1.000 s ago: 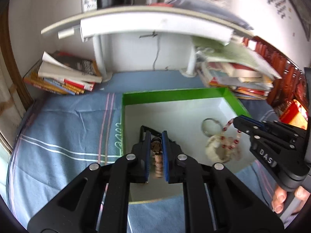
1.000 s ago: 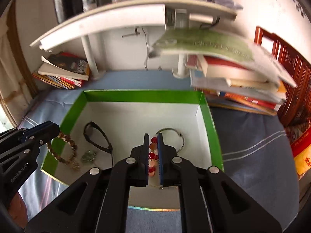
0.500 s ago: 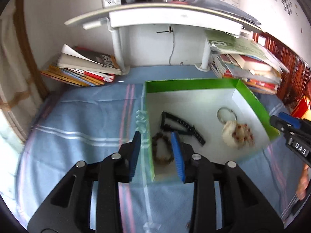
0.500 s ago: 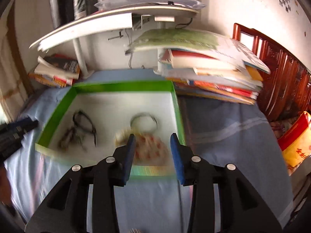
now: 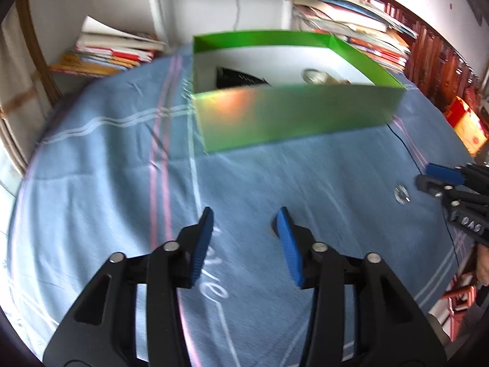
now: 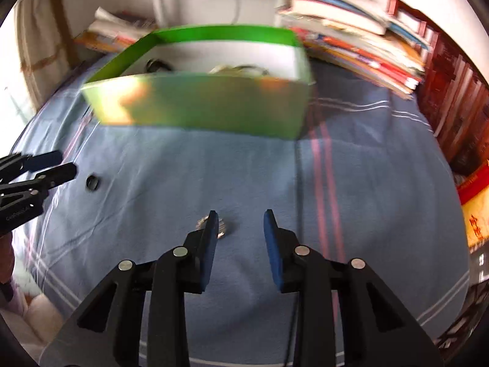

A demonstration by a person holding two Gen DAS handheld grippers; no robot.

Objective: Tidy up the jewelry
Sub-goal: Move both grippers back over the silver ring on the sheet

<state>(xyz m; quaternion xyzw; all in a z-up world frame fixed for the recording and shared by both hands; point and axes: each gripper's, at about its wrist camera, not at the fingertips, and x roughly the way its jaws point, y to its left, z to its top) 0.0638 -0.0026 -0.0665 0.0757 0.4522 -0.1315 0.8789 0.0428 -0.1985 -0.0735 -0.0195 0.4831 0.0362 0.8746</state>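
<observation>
Hovering: both hand-held grippers (image 5: 244, 223) (image 6: 240, 224) agape, near green box (image 5: 293, 119) front wall.

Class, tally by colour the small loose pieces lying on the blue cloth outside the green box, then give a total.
silver piece: 1
black piece: 1
Total: 2
</observation>
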